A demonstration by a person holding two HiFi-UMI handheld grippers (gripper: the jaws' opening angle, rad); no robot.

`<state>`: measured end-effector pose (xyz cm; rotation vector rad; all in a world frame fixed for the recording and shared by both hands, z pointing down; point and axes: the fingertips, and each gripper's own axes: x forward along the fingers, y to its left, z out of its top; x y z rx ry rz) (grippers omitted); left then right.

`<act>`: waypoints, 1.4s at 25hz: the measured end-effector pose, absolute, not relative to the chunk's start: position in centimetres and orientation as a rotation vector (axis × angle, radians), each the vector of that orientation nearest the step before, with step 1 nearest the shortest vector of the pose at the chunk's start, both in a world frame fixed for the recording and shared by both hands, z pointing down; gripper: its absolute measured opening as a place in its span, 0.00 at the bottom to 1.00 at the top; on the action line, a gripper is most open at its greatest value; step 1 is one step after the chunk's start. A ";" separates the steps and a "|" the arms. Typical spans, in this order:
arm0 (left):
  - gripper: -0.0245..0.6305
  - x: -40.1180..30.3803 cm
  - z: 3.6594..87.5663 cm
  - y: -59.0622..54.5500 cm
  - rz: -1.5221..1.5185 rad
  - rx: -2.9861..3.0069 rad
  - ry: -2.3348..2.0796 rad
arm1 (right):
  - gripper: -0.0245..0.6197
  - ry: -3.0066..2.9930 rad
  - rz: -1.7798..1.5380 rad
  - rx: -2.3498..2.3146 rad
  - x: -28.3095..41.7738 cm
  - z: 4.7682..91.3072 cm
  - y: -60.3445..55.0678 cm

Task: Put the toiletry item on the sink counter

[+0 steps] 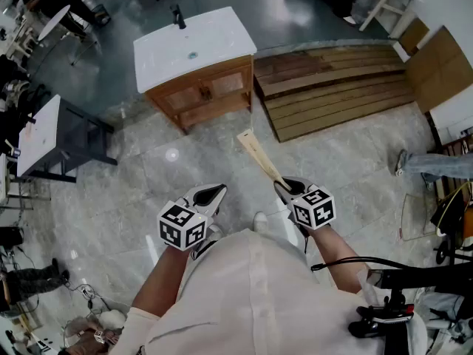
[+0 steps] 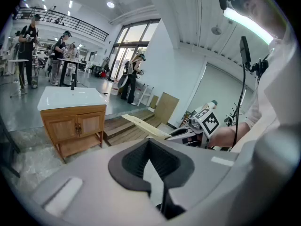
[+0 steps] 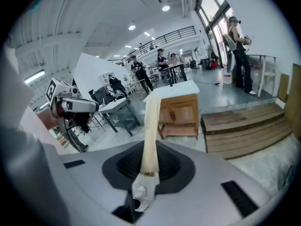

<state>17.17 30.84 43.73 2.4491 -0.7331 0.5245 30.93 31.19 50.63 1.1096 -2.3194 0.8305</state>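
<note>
Nearest to the lens, the right hand-held gripper (image 3: 146,166) is seen clamped on the toiletry item (image 3: 151,126), a long, flat, pale tan strip. Its lower end is held between the dark pads and the rest of its length sticks out forward past the jaw tips. The left hand-held gripper (image 2: 150,161) is held beside it, a little apart. Its jaws are brought together and nothing is held between them.

In the head view, the free end of the item is pointed up and to the left, toward the front right corner of a wooden cabinet (image 1: 207,91), but it stops well short of it. A wide stretch of grey tiled floor (image 1: 170,168) lies open between the person and the cabinet.

The cabinet is covered by the white sink worktop (image 1: 218,39), whose edges overhang the wood slightly. A black faucet (image 1: 178,17) stands at its far edge. A low platform of wooden planks (image 1: 332,87) lies just beside the cabinet's right side. A dark table with a white top (image 1: 38,135) stands to the left, separated from the cabinet by a strip of floor.
</note>
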 end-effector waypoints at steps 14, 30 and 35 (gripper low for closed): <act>0.05 -3.6 45.9 33.1 0.452 2.395 -0.829 | 0.12 -2.289 0.828 1.187 14.3 50.7 30.4; 0.05 -6.8 47.7 27.7 0.417 2.375 -0.820 | 0.12 -2.285 0.941 1.293 9.9 51.1 23.4; 0.05 -6.5 47.4 21.2 0.421 2.344 -0.922 | 0.12 -2.330 0.923 1.254 9.7 51.2 15.3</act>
